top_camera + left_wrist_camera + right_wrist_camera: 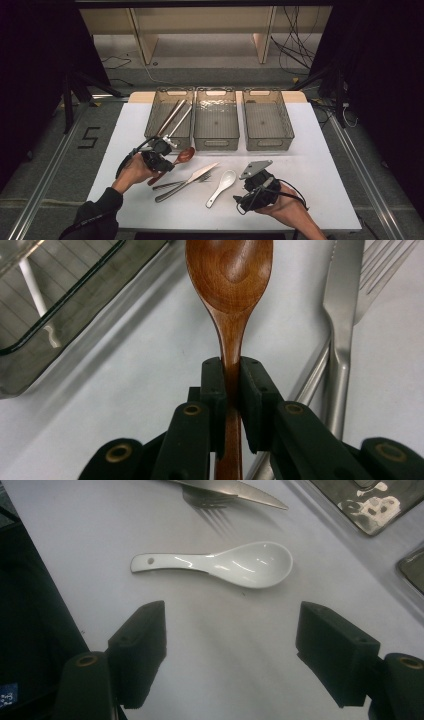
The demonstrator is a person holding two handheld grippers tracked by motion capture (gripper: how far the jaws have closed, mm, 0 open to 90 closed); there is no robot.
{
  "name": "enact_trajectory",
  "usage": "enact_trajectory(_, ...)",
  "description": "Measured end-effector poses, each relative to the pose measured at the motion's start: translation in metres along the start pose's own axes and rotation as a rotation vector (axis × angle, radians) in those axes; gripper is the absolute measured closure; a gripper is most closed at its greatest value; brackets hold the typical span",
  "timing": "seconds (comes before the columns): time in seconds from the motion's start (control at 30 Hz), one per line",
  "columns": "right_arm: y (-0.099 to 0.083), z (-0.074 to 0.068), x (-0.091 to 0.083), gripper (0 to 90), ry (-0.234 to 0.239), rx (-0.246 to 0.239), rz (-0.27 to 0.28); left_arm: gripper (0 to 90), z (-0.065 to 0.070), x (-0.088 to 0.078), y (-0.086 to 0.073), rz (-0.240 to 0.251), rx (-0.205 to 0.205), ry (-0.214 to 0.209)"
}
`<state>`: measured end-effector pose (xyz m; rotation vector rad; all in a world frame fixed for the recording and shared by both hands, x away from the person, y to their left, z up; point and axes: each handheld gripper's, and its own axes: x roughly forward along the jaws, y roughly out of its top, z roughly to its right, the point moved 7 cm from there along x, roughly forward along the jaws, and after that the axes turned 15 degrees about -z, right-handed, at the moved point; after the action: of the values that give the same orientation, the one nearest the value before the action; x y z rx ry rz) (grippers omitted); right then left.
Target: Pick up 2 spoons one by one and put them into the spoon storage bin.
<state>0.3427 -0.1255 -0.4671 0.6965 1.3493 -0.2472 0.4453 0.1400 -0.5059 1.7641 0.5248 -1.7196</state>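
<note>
Left gripper clamped on neck of wooden spoon, bowl forward, just beside left bin. My worry: narrow handle pivots between pads on lift, spoon strikes bin wall. Left hand low, angled toward bins. Right gripper jaws wide, empty, aimed at white spoon.

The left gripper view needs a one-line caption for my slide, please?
Left gripper clamps a wooden spoon by its handle above the white table.
</note>
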Motion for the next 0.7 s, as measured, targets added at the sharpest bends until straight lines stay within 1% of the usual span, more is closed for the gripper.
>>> enact_trajectory(0.07,0.000,0.000,0.000,29.2,0.001,0.001,-0.001,80.9,0.002,-0.003,0.000,0.011,0.001,-0.012)
enact_trajectory(0.13,0.000,0.000,0.000,29.2,0.001,0.001,0.001,80.9,0.003,-0.007,0.001,0.022,0.001,-0.014)
enact_trajectory(0.2,0.000,0.000,0.000,29.2,-0.001,0.001,0.002,80.8,0.003,-0.011,0.001,0.027,0.013,-0.018)
enact_trajectory(0.33,0.000,0.001,0.000,29.2,-0.001,0.002,0.003,80.8,0.006,-0.015,0.003,0.058,0.005,-0.030)
enact_trajectory(0.4,0.000,0.001,0.000,29.2,-0.002,0.003,0.004,80.8,0.008,-0.017,0.004,0.075,0.000,-0.062)
enact_trajectory(0.5,0.000,0.001,0.000,29.1,-0.001,0.005,0.005,80.8,0.010,-0.021,0.006,0.090,0.006,-0.060)
enact_trajectory(0.63,0.000,0.001,0.000,28.9,0.001,0.004,0.006,80.8,0.014,-0.029,0.011,0.136,-0.002,-0.082)
enact_trajectory(0.7,0.000,0.001,0.000,28.5,0.001,0.004,0.006,80.8,0.013,-0.033,0.012,0.148,-0.003,-0.078)
